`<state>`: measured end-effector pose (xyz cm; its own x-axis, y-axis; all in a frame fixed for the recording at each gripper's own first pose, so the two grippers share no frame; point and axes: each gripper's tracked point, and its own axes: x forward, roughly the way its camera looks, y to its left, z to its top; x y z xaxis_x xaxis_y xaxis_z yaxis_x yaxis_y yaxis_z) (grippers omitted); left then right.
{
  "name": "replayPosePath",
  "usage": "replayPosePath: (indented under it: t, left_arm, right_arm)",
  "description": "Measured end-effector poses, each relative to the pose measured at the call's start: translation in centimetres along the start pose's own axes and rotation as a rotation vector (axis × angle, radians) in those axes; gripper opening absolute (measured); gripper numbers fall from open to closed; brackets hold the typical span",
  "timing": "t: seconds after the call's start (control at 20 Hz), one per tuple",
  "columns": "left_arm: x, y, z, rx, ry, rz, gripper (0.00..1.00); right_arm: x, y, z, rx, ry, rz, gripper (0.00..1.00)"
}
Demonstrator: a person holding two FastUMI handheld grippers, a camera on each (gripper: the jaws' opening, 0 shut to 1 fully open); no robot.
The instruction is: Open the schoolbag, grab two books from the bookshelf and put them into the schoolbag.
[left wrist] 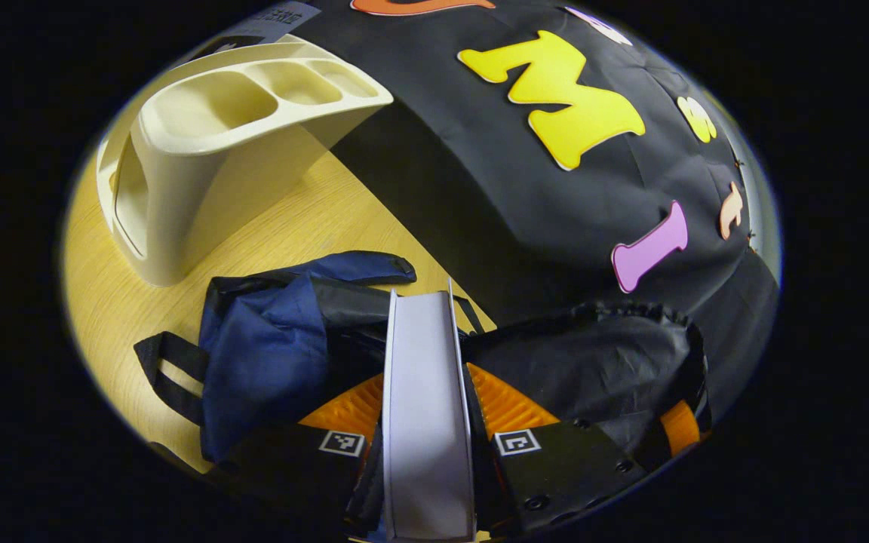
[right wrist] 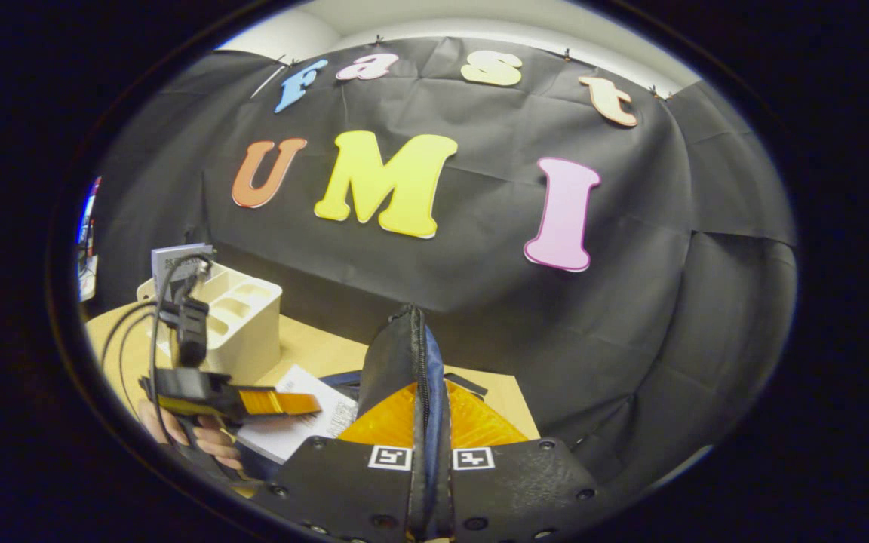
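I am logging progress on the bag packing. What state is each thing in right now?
left gripper: shut on the book.
book: held edge-on above the schoolbag.
right gripper: shut on the schoolbag's zipped edge.
schoolbag: lying on the table, edge lifted.
bookshelf: compartments empty.

Navy-black schoolbag – cream bookshelf

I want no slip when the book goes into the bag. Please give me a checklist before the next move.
1. Left gripper clamped on the white thin book: ok.
2. Right gripper pinching the zippered edge of the navy fabric schoolbag: ok.
3. Book's front end over the schoolbag: ok.
4. Bag mouth wide enough: cannot tell.
5. Second book's whereabouts: cannot tell.
6. Cream plastic bookshelf standing on the wooden table, apart from the bag: ok.
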<state>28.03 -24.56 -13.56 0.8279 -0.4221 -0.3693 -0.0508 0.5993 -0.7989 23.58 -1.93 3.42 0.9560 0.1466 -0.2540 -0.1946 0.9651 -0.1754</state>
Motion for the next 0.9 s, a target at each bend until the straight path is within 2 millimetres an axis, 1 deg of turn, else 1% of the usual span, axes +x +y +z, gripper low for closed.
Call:
replayPosePath:
  t: [0.05, 0.15, 0.3, 0.45, 0.65, 0.7, 0.75, 0.8, 0.85, 0.9]
  left_arm:
    - [0.5, -0.2, -0.5, -0.014, 0.002, -0.014, 0.48]
    - [1.9, -0.1, -2.2, -0.073, 0.024, -0.046, 0.48]
    - [3.2, -0.1, -4.1, -0.145, 0.043, -0.087, 0.49]
    - [3.6, -0.1, -4.9, -0.162, 0.014, -0.095, 0.49]
    - [3.9, 0.1, -5.2, -0.211, -0.002, -0.096, 0.5]
    - [4.0, 1.0, -5.6, -0.225, 0.023, -0.06, 0.51]
    - [4.1, 1.2, -5.9, -0.239, 0.047, -0.056, 0.54]
    - [3.8, 1.4, -6.3, -0.241, 0.077, -0.052, 0.7]
    - [3.5, 1.4, -6.6, -0.225, 0.112, -0.038, 0.66]
    - [3.3, 1.4, -7.0, -0.189, 0.139, -0.024, 0.71]
  right_arm:
    - [-0.1, 0.3, 0.4, -0.002, -0.01, 0.004, 0.05]
    - [-0.5, 0.8, 0.8, -0.009, -0.022, 0.015, 0.05]
    - [-0.6, 1.0, 0.9, -0.022, -0.027, 0.016, 0.05]
    - [-0.9, 1.4, 1.0, -0.016, -0.035, 0.026, 0.05]
    - [-0.8, 2.1, 0.4, -0.01, -0.039, 0.036, 0.05]
    - [-0.7, 2.2, 0.2, -0.007, -0.039, 0.037, 0.05]
    - [-0.7, 2.2, 0.0, 0.002, -0.035, 0.035, 0.05]
    - [-0.6, 2.0, -0.3, 0.013, -0.029, 0.029, 0.05]
    - [-0.6, 1.8, -0.6, 0.02, -0.026, 0.023, 0.05]
    - [-0.5, 1.6, -0.8, 0.026, -0.021, 0.015, 0.05]
